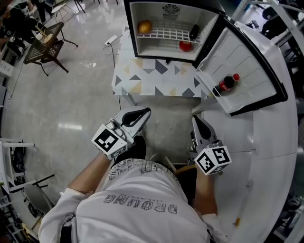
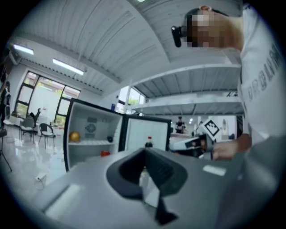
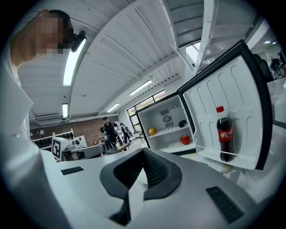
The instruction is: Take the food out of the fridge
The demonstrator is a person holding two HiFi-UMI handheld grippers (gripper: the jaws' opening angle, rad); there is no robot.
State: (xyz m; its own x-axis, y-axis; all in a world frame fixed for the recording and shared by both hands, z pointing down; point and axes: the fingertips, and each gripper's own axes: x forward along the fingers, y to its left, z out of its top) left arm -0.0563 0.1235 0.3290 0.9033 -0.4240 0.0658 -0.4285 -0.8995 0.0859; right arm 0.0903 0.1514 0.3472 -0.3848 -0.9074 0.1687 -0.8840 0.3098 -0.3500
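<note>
we are at the start. none of the food is out yet. the small white fridge with the black frame (image 1: 152,12) stands open on the worktop with the triangle pattern (image 1: 152,80).

inside, a round orange fruit (image 1: 145,26) lies on the white wire shelf (image 1: 166,34). a small dark thing (image 1: 194,32) lies at the other end of that shelf; we cannot tell what it is. a round red fruit (image 1: 185,46) sits on the fridge floor below. a dark drink bottle with a red cap (image 1: 227,83) stands in the door pocket.

the left gripper (image 1: 145,111) has its jaws closed tight with nothing in them. the right gripper (image 1: 194,118) looks the same, jaws together and empty. both are in front of the worktop, well apart from the fridge.

we think the next move is to reach in. the jaws must open first, then close softly around one fruit so it does not roll.

the bottle has a red label with white signs, too small to read. the shirt has big letters we cannot read for sure.
</note>
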